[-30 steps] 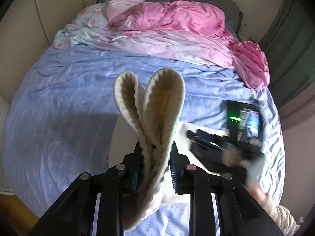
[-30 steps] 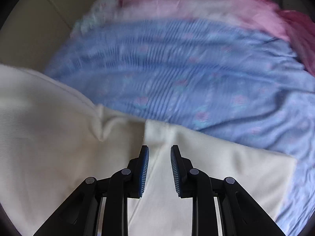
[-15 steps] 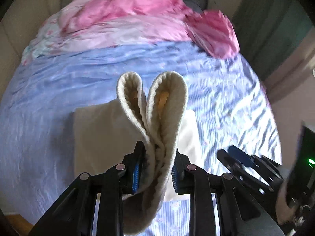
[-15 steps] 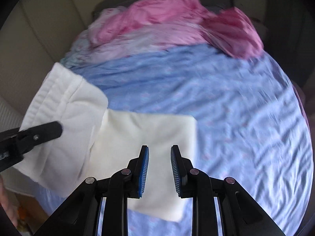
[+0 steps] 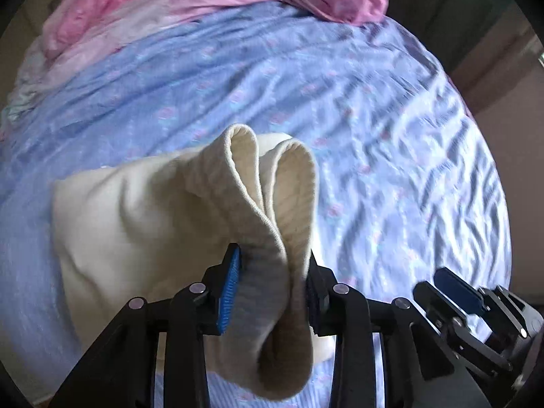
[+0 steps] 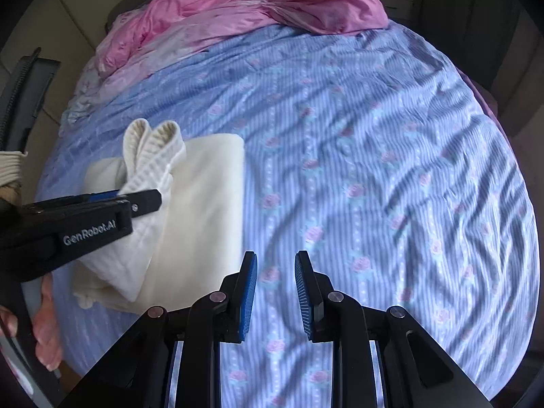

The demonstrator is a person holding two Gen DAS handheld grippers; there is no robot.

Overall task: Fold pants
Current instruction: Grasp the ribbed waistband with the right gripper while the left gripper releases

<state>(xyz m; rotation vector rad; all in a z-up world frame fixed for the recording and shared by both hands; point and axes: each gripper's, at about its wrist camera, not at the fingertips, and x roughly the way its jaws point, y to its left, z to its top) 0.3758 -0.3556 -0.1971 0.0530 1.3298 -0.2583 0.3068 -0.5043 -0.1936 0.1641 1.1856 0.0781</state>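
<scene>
Cream pants [image 5: 136, 217] lie folded on the blue striped bedsheet [image 5: 391, 156]. My left gripper [image 5: 272, 272] is shut on the ribbed waistband [image 5: 282, 183], which stands up in two loops above the folded part. In the right wrist view the pants [image 6: 200, 210] lie at the left, with the left gripper [image 6: 136, 200] clamped on the waistband [image 6: 153, 149]. My right gripper [image 6: 275, 278] is open and empty, over bare sheet to the right of the pants. It also shows at the lower right of the left wrist view [image 5: 455, 292].
A crumpled pink quilt [image 6: 258, 3] lies across the far end of the bed. The bedsheet [image 6: 391, 187] stretches wide to the right of the pants. A cream wall [image 6: 51, 23] borders the bed on the left. A hand [image 6: 44, 326] holds the left gripper's handle.
My right gripper has drawn back and to the right, off the pants. My left gripper has lowered toward the bed with the waistband, now over the folded part.
</scene>
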